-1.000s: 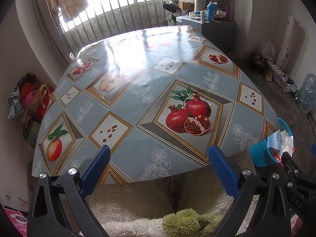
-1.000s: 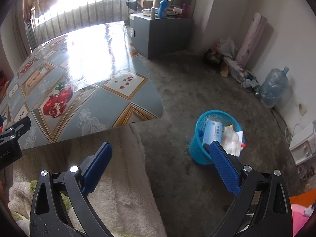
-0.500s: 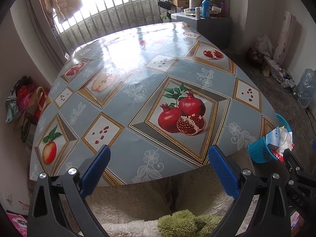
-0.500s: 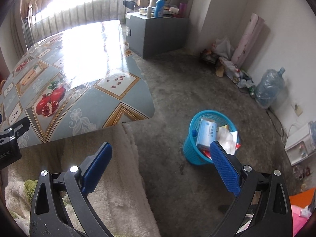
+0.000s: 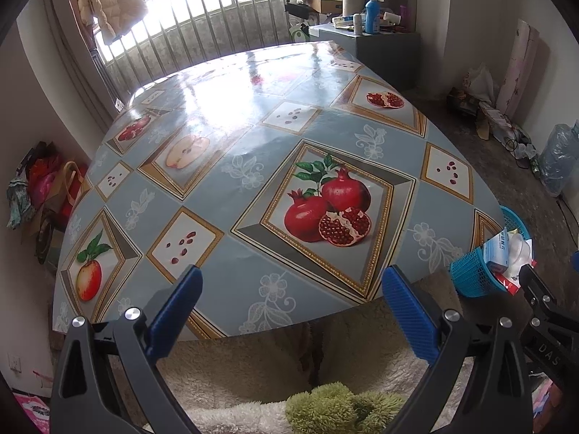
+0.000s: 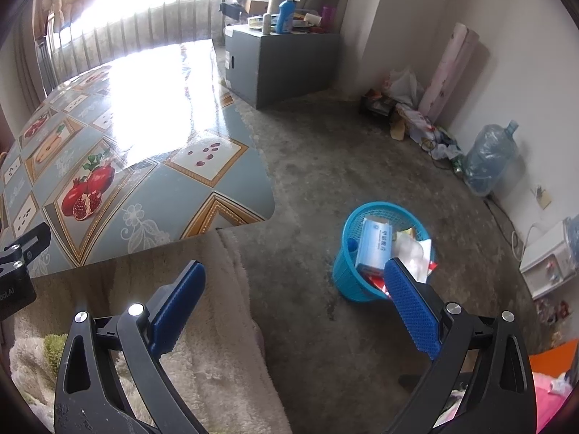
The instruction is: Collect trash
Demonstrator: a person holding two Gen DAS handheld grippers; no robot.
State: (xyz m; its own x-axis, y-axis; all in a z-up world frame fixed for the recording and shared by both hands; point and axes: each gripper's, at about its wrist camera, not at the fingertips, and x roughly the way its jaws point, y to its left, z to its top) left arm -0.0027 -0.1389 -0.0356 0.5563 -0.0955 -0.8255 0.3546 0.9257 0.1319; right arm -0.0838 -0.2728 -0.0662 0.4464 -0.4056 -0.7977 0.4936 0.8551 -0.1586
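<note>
Both grippers we find spread wide and empty: left gripper (image 5: 289, 289) over the table (image 5: 253, 126) edge, right gripper (image 6: 295, 285) above floor beside the blue trash basket (image 6: 347, 278), which holds discarded packaging (image 6: 374, 244).

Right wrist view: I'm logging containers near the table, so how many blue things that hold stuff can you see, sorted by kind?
Blue mesh trash basket: 1
Blue bottle on the grey cabinet: 1
Large bluish water jug by the wall: 1
Total: 3
</note>
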